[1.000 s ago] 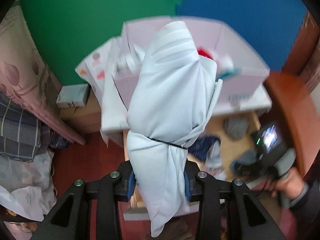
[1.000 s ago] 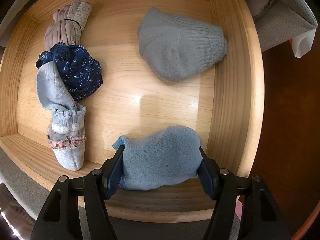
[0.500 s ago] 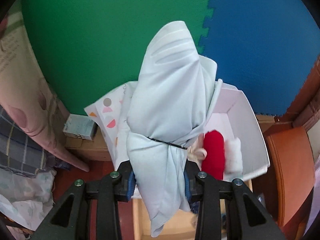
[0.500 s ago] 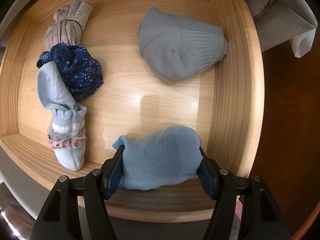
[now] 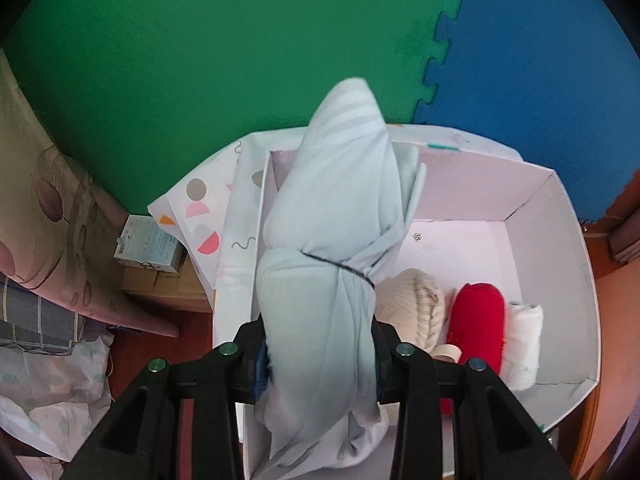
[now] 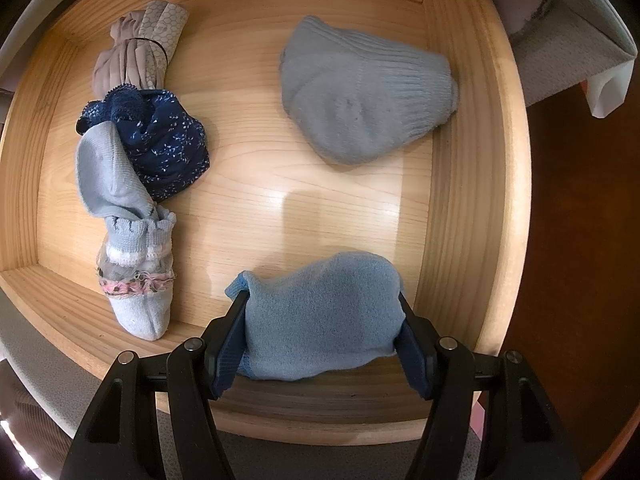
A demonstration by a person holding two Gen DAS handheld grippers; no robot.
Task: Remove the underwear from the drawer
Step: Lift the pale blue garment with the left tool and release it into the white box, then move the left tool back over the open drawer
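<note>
1. L gripper (image 5: 318, 364) clamped on a pale bundle (image 5: 332, 248), prob. underwear, tied w/ a thin black band. Grip is low on the roll, so most of it sticks out fwd over the white box (image 5: 560, 240).
2. Box already has a cream roll (image 5: 416, 304), red roll (image 5: 476, 320) & white roll (image 5: 524, 340) lined up side by side; looks like the drop-off spot. Bundle hangs over the bare left part, so I'd guess that's where it goes.
3. R gripper (image 6: 322, 328) closed on a blue fleecy piece (image 6: 320, 316) near the drawer (image 6: 476, 184) front wall. Pinched from both sides; can't tell if it's lifted off the floor or not.
4. Left in drawer: grey knit piece (image 6: 364, 96) at back right, well apart; along left side a beige roll (image 6: 136, 48), navy piece (image 6: 164, 148) & pale socks (image 6: 136, 248), touching in a row.
5. Judgement: partway done; several items to go.
</note>
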